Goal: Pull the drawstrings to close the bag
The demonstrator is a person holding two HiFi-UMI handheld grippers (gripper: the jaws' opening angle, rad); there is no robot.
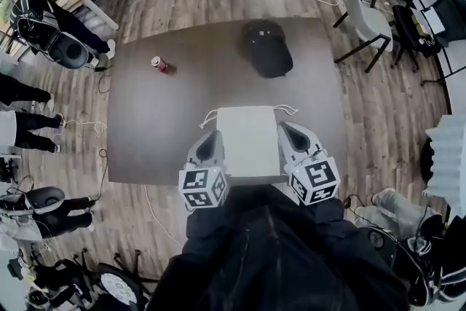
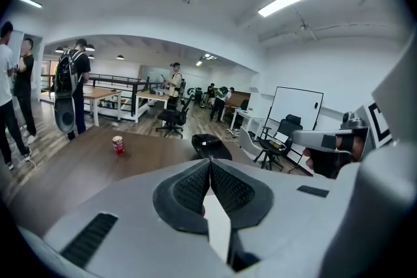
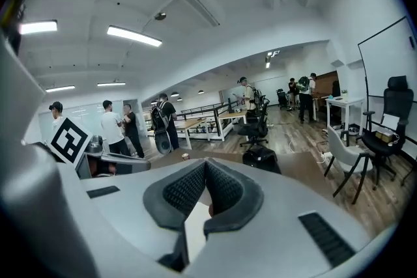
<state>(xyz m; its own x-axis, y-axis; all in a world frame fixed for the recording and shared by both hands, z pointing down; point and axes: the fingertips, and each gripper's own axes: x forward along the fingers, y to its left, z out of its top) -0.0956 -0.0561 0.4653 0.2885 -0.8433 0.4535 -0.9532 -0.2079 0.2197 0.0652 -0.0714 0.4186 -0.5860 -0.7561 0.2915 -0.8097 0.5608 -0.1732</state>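
Two hand-held grippers, the jaws of each pressed together with nothing between them.
- The left hand-held gripper (image 1: 214,135) lies just beside the bag's left edge, tips pointing away from the person.
- The right hand-held gripper (image 1: 286,127) lies just beside the bag's right edge, pointing the same way.

One bag (image 1: 249,142): white, flat, rectangular. It lies on the tabletop (image 1: 160,127) at the near edge, between the two grippers.

Two cords, white.
- The left drawstring (image 1: 209,116) loops out from the bag's far left corner onto the tabletop, near the left tips.
- The right drawstring (image 1: 286,110) loops out from the far right corner, near the right tips.

One can (image 1: 159,64): red, upright, well apart from the bag toward the far left.

One pack (image 1: 267,49): black, slumped, at the far side of the tabletop.
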